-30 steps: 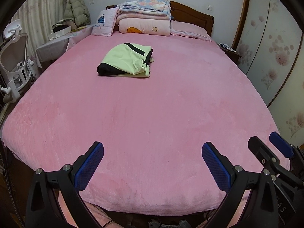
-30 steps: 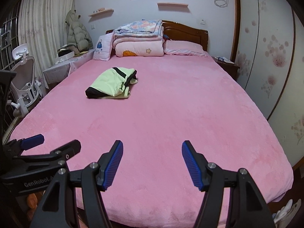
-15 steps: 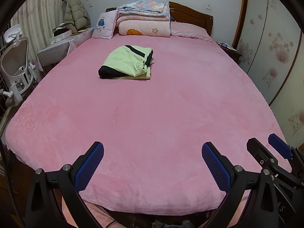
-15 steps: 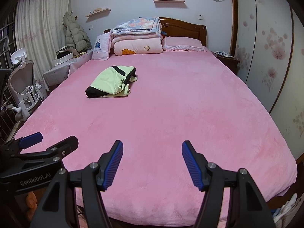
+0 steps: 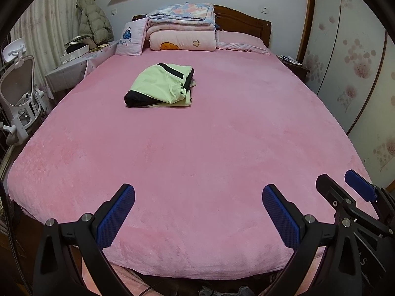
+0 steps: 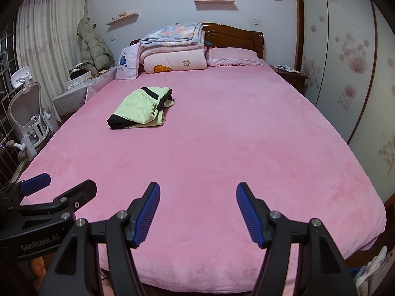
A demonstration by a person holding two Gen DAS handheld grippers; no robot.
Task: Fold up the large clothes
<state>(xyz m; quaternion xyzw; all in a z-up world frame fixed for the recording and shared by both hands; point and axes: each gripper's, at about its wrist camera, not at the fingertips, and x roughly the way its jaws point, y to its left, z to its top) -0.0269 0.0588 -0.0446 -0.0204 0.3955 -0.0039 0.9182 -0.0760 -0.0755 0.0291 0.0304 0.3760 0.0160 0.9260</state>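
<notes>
Item: pale green garment with black trim [image 5: 161, 85], lying as a compact folded bundle on the pink plush bedspread [image 5: 209, 148], toward the headboard and left of centre. Left gripper [image 5: 197, 212]: blue-padded jaws spread, empty, at the foot of the bed. Right gripper [image 6: 196, 212]: likewise spread and empty. Both well apart from the bundle. Step: fold apparently finished, though its underside is hidden. Next: fetch another garment or tidy loose edges.

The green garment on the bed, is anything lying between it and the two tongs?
Nothing visible does. Only bare pink bed cover lies between the green garment and the open left tongs and right tongs. The folded quilts sit behind it, at the headboard.
</notes>
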